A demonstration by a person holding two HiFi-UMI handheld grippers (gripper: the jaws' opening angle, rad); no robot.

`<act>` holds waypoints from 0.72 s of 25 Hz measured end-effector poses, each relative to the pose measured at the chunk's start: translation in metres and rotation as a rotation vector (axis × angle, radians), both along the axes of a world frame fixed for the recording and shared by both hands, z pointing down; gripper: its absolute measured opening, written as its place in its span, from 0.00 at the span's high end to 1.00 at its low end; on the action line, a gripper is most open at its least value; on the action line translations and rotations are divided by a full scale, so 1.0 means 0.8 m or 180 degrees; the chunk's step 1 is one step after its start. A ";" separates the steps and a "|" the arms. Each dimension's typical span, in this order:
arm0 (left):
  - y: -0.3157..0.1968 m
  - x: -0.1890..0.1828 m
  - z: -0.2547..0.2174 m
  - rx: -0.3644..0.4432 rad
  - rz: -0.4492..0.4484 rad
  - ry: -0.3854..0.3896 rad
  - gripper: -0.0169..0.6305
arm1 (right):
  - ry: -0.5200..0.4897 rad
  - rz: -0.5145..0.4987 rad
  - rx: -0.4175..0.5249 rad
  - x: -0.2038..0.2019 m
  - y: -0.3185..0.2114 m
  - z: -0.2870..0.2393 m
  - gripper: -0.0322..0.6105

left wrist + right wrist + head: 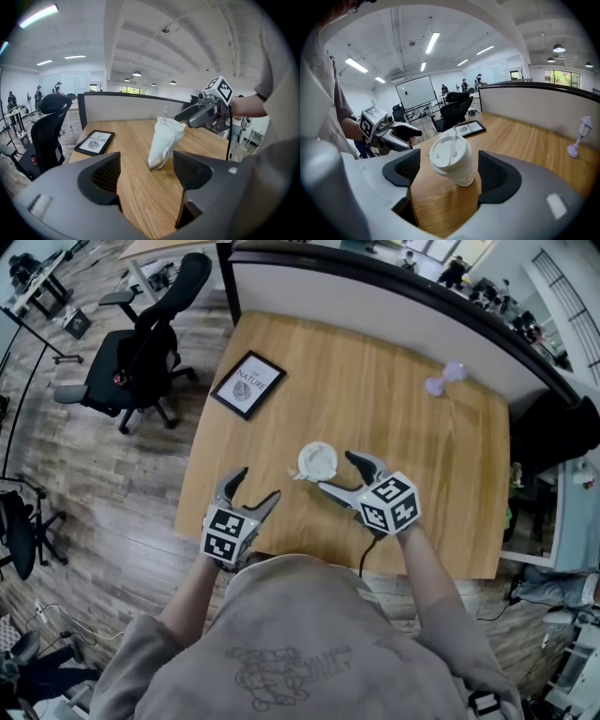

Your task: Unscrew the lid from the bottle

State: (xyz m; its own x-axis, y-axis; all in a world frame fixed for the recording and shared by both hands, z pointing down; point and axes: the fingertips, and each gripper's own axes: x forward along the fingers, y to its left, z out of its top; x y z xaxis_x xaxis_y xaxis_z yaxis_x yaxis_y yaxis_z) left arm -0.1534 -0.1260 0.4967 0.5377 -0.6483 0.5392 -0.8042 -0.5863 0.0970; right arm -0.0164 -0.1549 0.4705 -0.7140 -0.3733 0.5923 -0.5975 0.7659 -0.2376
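Note:
A white bottle [317,461] with a white lid [449,151] stands on the wooden table [394,418], near its front edge. My right gripper [337,472] is open just right of the bottle. In the right gripper view the bottle [459,168] sits between the two jaws with a gap on each side, and neither pad touches it. My left gripper [259,484] is open and holds nothing, a little left of the bottle and closer to me. In the left gripper view the bottle [165,140] stands ahead of those jaws, with the right gripper [187,115] at lid height beside it.
A black-framed picture [248,383] lies flat at the table's far left. A small lavender lamp [445,378] stands at the far right by the partition wall [375,296]. A black office chair [141,343] is on the floor to the left.

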 end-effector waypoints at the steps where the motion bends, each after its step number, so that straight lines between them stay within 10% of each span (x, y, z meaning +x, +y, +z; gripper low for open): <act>1: 0.000 -0.001 -0.001 0.0006 0.0001 0.0000 0.43 | 0.0002 0.0002 -0.0005 -0.001 0.001 0.000 0.33; 18: 0.006 -0.001 -0.018 0.0081 0.0009 -0.0057 0.44 | -0.0008 0.0168 0.0035 -0.007 0.008 -0.001 0.33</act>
State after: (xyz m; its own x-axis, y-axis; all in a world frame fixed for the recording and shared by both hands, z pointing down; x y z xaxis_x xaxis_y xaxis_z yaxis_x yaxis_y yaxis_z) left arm -0.1545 -0.1210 0.4822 0.5301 -0.6603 0.5321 -0.8040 -0.5908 0.0678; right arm -0.0216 -0.1484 0.4698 -0.6946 -0.4169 0.5863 -0.6365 0.7359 -0.2308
